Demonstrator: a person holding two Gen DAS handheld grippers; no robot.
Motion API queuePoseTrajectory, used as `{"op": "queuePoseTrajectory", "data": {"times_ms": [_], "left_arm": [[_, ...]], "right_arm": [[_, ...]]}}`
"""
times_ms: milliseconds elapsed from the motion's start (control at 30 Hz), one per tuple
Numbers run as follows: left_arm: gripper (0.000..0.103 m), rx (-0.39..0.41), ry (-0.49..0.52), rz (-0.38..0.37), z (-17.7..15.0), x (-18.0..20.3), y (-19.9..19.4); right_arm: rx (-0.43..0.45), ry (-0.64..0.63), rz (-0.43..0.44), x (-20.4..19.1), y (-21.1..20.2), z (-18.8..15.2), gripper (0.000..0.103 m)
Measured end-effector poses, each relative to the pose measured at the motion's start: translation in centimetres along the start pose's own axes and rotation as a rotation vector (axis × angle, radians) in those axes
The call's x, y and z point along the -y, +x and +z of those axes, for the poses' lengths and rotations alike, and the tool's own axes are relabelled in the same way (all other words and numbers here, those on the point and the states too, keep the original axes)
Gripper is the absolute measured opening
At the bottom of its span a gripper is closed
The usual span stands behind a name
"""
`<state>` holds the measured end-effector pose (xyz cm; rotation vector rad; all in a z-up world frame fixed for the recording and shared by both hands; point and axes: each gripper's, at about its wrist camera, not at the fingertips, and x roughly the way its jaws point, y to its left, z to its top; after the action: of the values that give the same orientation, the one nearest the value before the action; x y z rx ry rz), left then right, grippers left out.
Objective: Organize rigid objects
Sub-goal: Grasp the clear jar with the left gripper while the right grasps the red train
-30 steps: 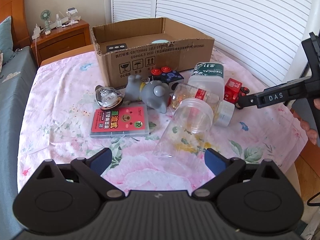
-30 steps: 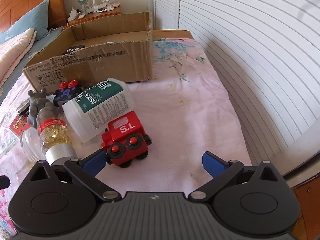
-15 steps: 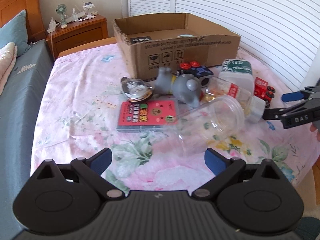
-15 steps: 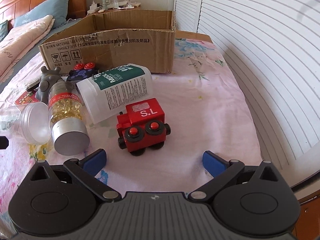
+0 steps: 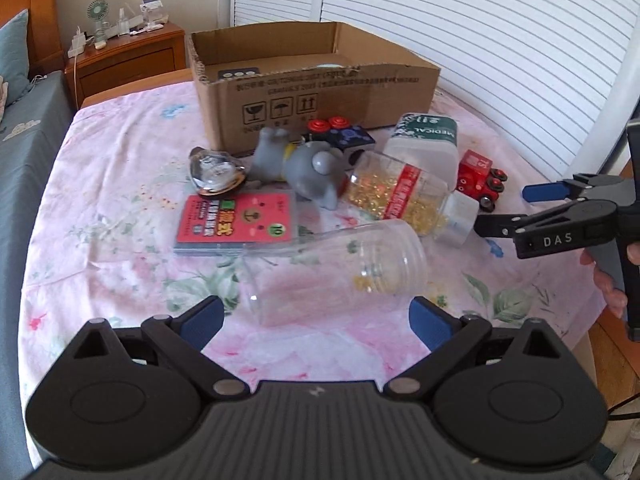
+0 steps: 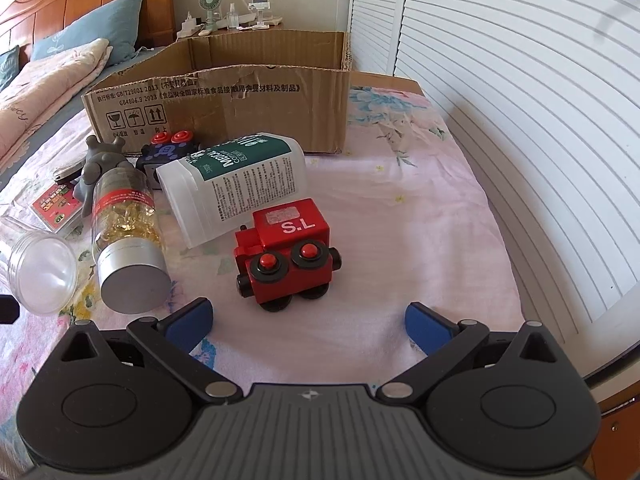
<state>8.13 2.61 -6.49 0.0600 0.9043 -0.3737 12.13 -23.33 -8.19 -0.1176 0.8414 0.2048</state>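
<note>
The open brown cardboard box (image 6: 224, 100) stands at the far side of the floral pink cloth (image 6: 400, 208). In front of the box, the right gripper (image 6: 308, 320) hangs with jaws spread wide, holding nothing, just short of the red wooden toy train marked "S.L" (image 6: 288, 250). Between train and box lies a white plastic bottle with a green label (image 6: 236, 184); left of it, a clear capsule bottle with a silver cap (image 6: 126, 232) lies on its side. The left gripper (image 5: 316, 320) is likewise wide and empty, its blue pads either side of a toppled clear plastic jar (image 5: 340, 272), not touching it.
</note>
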Motion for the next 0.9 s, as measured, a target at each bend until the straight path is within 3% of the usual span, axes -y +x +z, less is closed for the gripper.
{"op": "queuePoseTrajectory", "data": {"times_ms": [233,467,667,900], "left_arm": [[0.099,0.012,-0.011,0.018,1.1,2.0,1.0],[0.099,-0.002,0.01,0.156,1.9,2.4,2.6],[0.1,-0.039,-0.048,0.149,1.5,1.7,3.3],[0.102,-0.025,-0.054,0.153,1.3,1.7,3.3]], "right_arm": [[0.023,-0.024,0.021,0.2,-0.2,-0.4,0.103],[0.022,-0.081,0.069,0.7,-0.2,-0.4,0.103],[0.009,-0.135,0.118,1.0,0.4,0.5,0.103],[0.022,-0.219,0.196,1.2,1.9,2.1,0.103]]}}
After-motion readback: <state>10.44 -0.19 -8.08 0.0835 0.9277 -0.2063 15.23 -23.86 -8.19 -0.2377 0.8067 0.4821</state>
